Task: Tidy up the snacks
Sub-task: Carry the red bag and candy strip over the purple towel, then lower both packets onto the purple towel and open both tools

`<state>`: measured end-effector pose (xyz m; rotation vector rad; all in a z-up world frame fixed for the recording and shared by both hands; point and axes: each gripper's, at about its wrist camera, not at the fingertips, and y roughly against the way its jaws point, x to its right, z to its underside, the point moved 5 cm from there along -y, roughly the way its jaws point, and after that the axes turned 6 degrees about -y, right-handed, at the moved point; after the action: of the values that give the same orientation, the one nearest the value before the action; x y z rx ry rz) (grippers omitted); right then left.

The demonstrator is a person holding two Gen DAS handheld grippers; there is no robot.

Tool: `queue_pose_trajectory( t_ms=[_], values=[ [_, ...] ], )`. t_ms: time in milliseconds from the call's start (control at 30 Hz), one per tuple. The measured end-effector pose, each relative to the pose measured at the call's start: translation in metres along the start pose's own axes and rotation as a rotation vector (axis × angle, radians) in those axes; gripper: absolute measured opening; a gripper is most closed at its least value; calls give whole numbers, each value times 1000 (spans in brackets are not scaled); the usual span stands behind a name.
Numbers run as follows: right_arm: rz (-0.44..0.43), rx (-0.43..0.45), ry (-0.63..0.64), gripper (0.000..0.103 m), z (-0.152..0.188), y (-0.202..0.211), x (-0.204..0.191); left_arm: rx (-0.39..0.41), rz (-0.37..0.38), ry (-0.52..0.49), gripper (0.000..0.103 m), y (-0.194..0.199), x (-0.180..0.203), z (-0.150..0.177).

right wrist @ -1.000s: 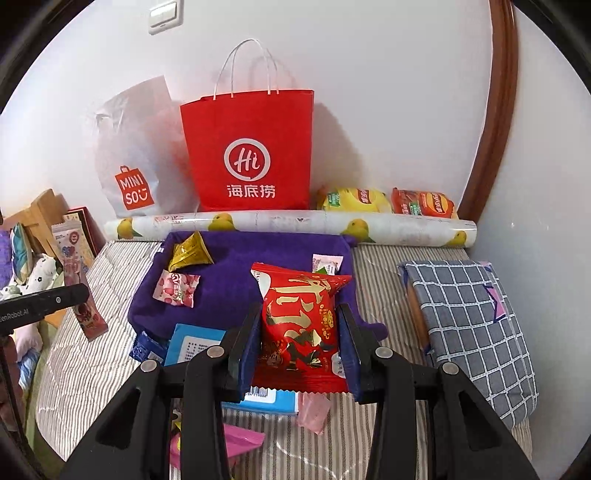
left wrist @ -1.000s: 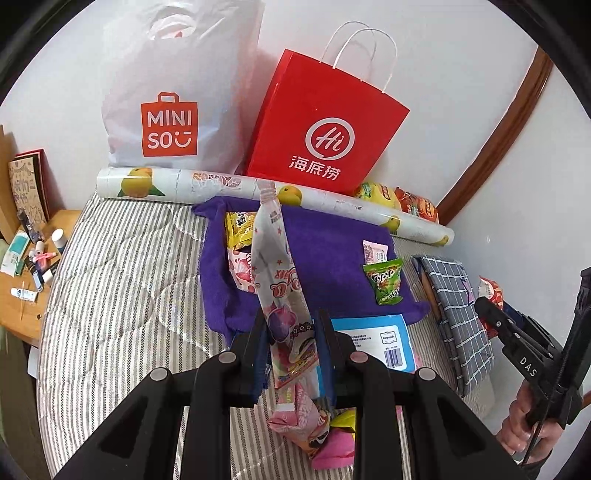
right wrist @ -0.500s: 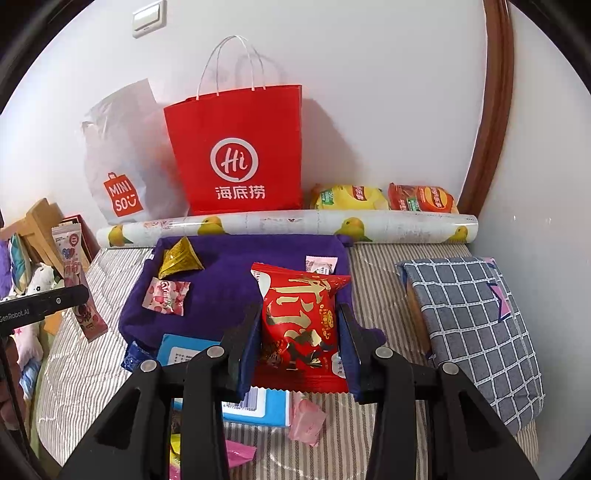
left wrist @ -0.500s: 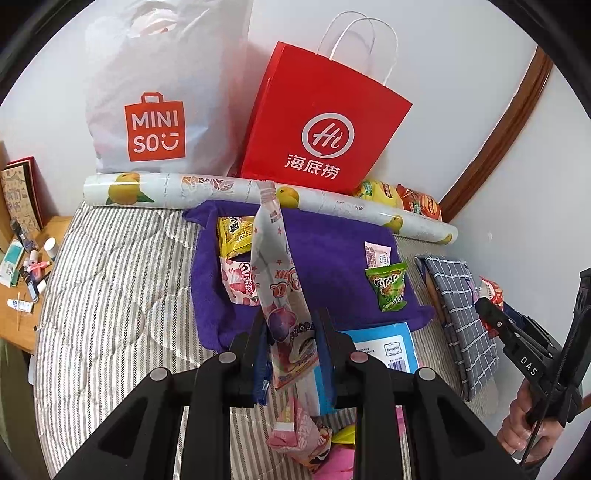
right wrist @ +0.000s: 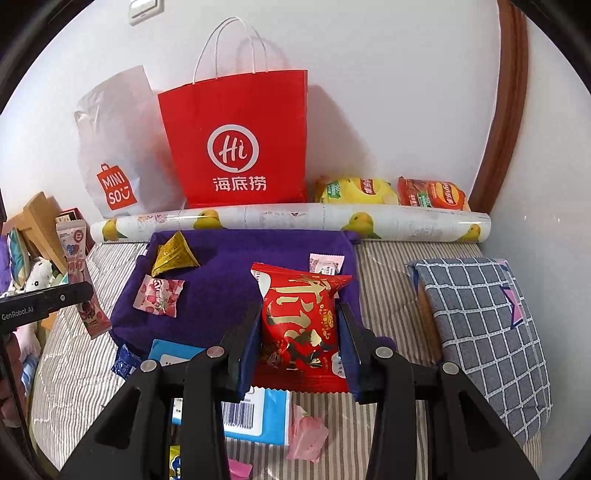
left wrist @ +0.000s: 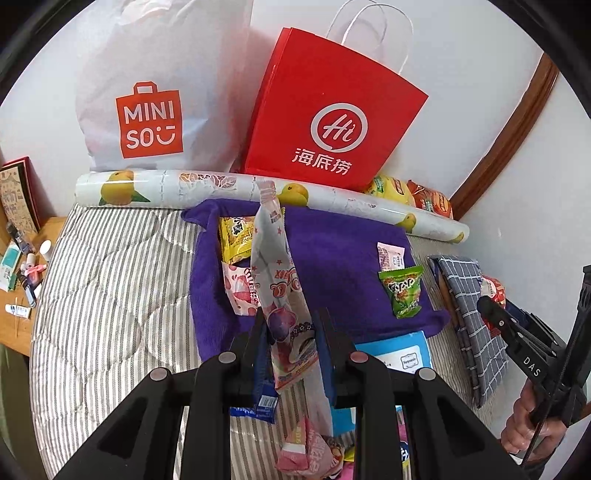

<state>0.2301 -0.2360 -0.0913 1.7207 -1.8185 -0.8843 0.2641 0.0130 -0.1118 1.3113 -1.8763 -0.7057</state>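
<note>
Left tongs (left wrist: 290, 341) clamped narrow on a long pink-and-white snack stick (left wrist: 275, 280), held upright above the near edge of the purple towel (left wrist: 332, 240) on the striped bed (left wrist: 110, 295). Right tongs (right wrist: 300, 343) closed on a red snack bag with gold lettering (right wrist: 299, 317), also over the towel's near edge. From the left wrist only: a green snack packet (left wrist: 402, 290) on the towel's right part, just near of a small pink sachet (left wrist: 390, 256); a yellow packet (left wrist: 234, 238) and a pink-white packet (left wrist: 240, 290) partly hidden behind the held stick; a wooden tabletop (left wrist: 48, 229) at far left with small bottles and tubes; a person's hand (left wrist: 532, 424) at the right edge gripping the other tool. From the right wrist only: a gold triangular packet (right wrist: 173, 254) at the towel's far left, a pink candy wrapper (right wrist: 159, 297) near of it, a loose pink wrapper (right wrist: 306, 435) on the bed at the near edge, a light switch (right wrist: 146, 7) high on the wall, and the green packet out of sight behind the red bag. In both views: red paper bag (right wrist: 240, 144) and white Miniso bag (right wrist: 114, 147) against the far wall, a rolled lemon-print sheet (right wrist: 288, 221) in front of them, yellow and red chip bags (right wrist: 391, 192) at far right, a grey checked cloth (right wrist: 480, 332) on the right, a blue-and-white pack (right wrist: 251, 417) near the towel.
</note>
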Motion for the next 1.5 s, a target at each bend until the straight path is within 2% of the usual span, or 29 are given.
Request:
queue_pose_trajectory(
  t_ms=[467,867,1133,1500],
  values=[
    [-38,-51,-2,39,-7,-44,-6,-20,19,2,23,-27,-7,-16],
    [-77,-138,39,39,-7,-104,-26,-66,49,5,23,-74,-7,-31],
    [-84,-201,73,39,2,-138,-31,-98,64,25,23,-104,-8,-30],
    [-97,-278,117,39,14,-160,-42,-128,74,61,23,-123,-13,-25]
  ],
)
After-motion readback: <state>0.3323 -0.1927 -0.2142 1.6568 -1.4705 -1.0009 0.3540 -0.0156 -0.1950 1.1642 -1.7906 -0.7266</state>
